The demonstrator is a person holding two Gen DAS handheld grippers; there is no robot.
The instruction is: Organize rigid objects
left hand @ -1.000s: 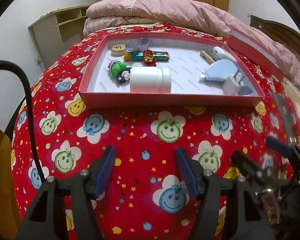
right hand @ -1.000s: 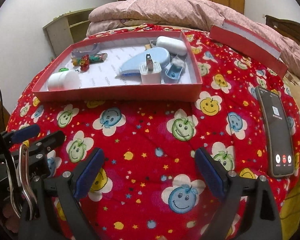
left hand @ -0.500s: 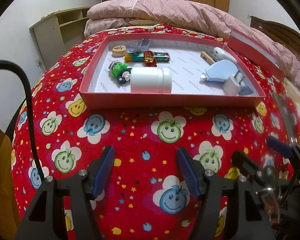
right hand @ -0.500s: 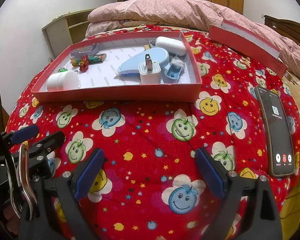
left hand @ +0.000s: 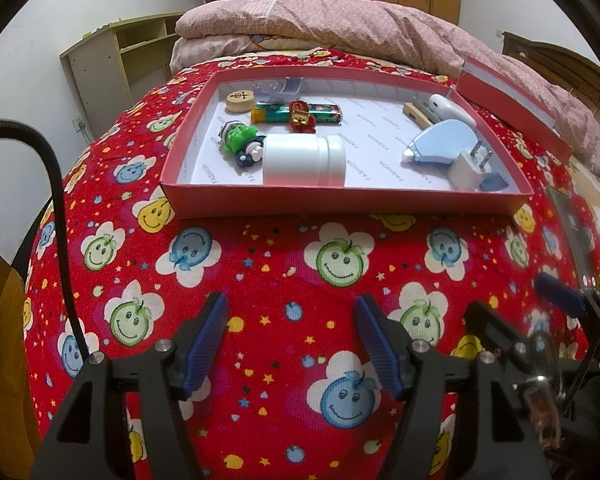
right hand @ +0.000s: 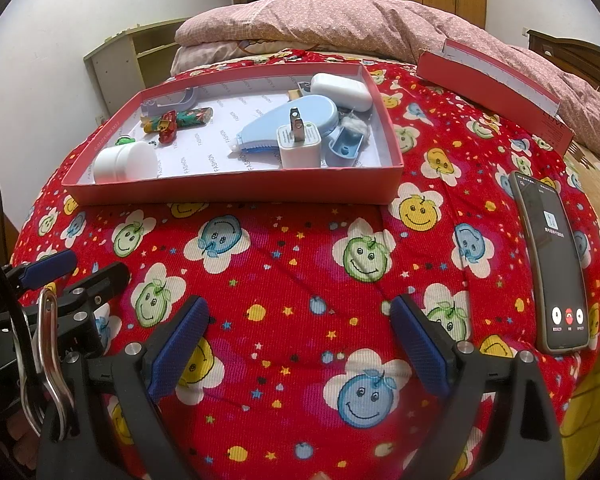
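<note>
The left tongs [left hand: 292, 340] hung over the red smiley-print bedspread [left hand: 260, 264], their blue-padded jaws opening with nothing between them. Beyond them a shallow red box [left hand: 340, 200] lay on the bed, holding a white jar [left hand: 304, 160] on its side near the front wall, a green toy [left hand: 240, 138] just left of it, a blue tape dispenser [left hand: 440, 148] and a white plug adapter [left hand: 470, 168] at the right. The box lid [left hand: 512, 108] lay off to the right, near a pink quilt [left hand: 340, 24].

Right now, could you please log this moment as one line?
left gripper: opening, empty | right gripper: open, empty | both above bedspread | red box: items inside | phone: right of box
</note>
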